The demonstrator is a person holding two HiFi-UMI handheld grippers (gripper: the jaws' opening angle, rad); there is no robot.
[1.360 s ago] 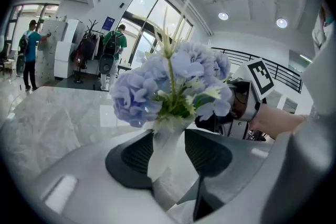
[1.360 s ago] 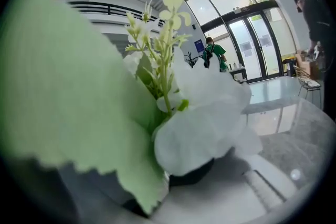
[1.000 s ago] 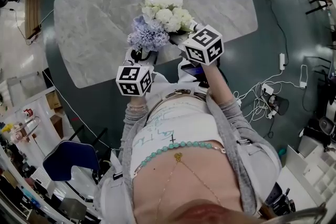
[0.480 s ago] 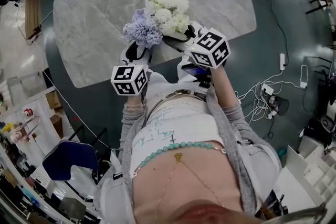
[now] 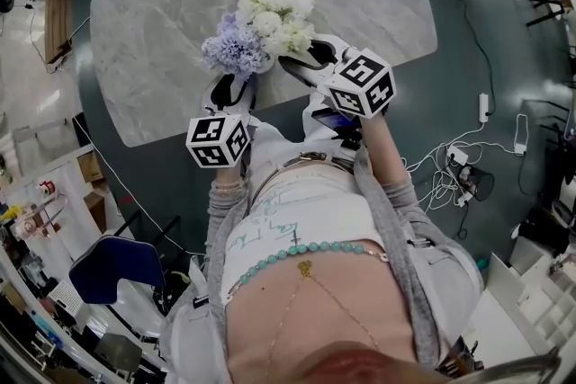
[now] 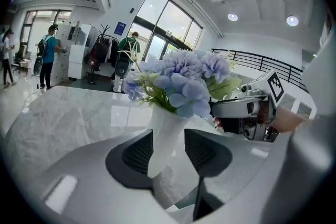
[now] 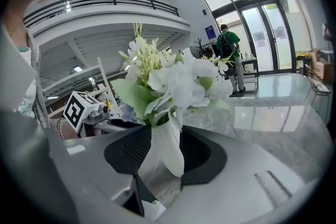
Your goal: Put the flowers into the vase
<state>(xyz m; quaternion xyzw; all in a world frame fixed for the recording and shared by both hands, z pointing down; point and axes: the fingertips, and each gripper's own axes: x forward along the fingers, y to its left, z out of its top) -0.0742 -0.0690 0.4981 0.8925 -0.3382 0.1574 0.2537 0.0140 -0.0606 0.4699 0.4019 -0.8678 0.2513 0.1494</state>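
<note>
Over the near edge of a grey marble table (image 5: pixel 162 31), the left tool (image 6: pixel 168 152) grips a slim white vase (image 6: pixel 164 136), its jaws closed narrow against the vase's sides. The vase stands roughly upright. It holds a bunch of blue flowers (image 6: pixel 181 78), with green stems showing at its mouth and the heads spreading wide above the rim.

To the right, the right tool (image 7: pixel 160 152) is clamped on the base of a bunch of white flowers (image 7: pixel 176 78). The part between its jaws is a white, tapering sleeve; whether this is a wrap or a second vessel cannot be told. Green leaves fan out just above the jaws.

From the head view, the two bunches are pressed side by side above the table, the blue heads at left and the white heads at right and a little farther out. The white flowers are beside the vase, not in it. Both tools point away from the person, close together, and neither bunch rests on the table.
</note>
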